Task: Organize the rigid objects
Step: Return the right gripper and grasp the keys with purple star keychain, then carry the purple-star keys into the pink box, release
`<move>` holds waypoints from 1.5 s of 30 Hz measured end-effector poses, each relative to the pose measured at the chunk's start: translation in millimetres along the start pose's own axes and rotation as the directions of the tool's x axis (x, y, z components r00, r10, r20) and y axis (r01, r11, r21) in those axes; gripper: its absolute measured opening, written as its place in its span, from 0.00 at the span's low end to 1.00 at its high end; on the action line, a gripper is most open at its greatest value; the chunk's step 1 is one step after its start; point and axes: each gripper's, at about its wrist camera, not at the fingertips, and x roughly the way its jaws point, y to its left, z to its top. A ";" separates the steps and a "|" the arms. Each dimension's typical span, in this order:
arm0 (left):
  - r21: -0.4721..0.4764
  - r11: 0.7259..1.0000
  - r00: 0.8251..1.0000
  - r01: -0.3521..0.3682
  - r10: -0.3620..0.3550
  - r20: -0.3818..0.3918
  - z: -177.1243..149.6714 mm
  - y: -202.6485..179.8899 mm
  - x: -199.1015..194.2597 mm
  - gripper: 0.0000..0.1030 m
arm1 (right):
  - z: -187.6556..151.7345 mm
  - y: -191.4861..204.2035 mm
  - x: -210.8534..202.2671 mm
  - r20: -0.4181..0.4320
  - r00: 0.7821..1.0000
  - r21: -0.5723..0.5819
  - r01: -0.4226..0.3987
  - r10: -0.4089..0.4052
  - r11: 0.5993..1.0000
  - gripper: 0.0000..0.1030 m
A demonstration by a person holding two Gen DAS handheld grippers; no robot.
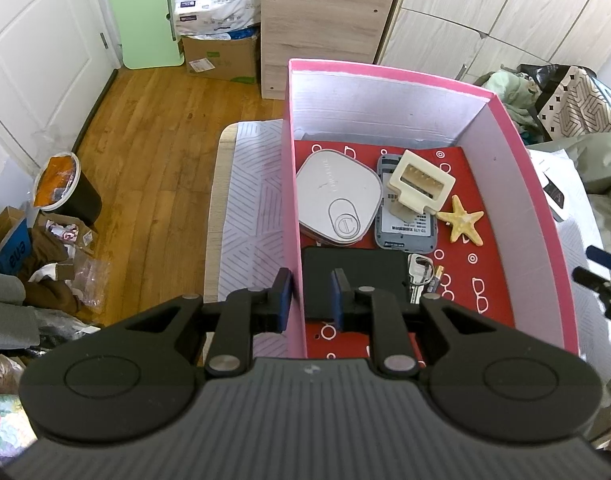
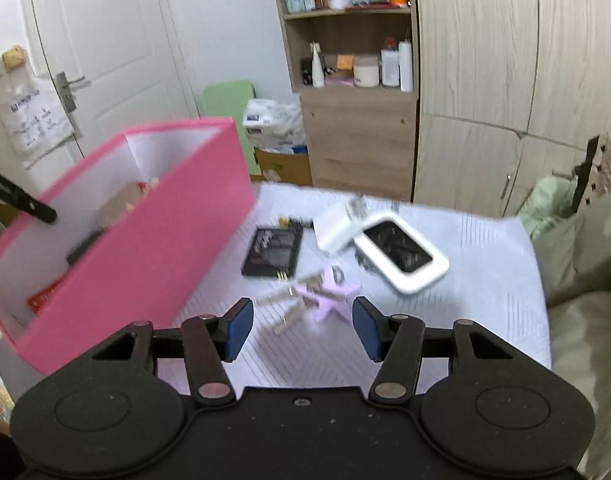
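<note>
A pink box (image 1: 517,184) stands on the table. It holds a grey rounded case (image 1: 337,196), a grey device (image 1: 405,224), a cream comb-like part (image 1: 419,184), a yellow starfish (image 1: 461,220), a black slab (image 1: 357,276) and keys (image 1: 419,276). My left gripper (image 1: 310,296) straddles the box's left wall, one finger inside and one outside, with a gap on each side of the wall. My right gripper (image 2: 301,328) is open above the table, just short of a lilac star keyring with keys (image 2: 325,296). Beyond lie a black card (image 2: 273,252), a white charger (image 2: 339,228) and a white-framed device (image 2: 401,256).
The pink box (image 2: 145,264) stands to the left of my right gripper. The table (image 2: 485,280) has a patterned cover. A wooden shelf unit (image 2: 357,140) and wardrobe stand behind. Cluttered floor and a bin (image 1: 61,188) lie to the left.
</note>
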 end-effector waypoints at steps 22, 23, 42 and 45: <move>-0.009 1.000 1.000 -0.002 0.002 -0.017 2.8 -0.8 1.2 0.18 | 7.5 27.5 65.3 -0.017 0.982 -0.141 0.181 -0.186 0.973 0.48; -0.011 1.000 1.000 -0.001 0.001 -0.021 3.6 -0.4 1.6 0.18 | 9.0 28.2 67.8 -0.026 0.982 -0.144 0.180 -0.186 0.973 0.48; -0.004 1.000 1.000 0.001 -0.002 -0.015 3.4 -0.7 2.1 0.18 | 19.7 -9.3 25.4 0.038 0.998 0.160 -0.054 0.048 0.986 0.11; -0.005 1.000 1.000 0.001 -0.001 -0.015 3.3 -0.8 2.1 0.18 | 21.6 -11.0 15.7 0.052 0.991 0.202 -0.128 0.120 0.971 0.11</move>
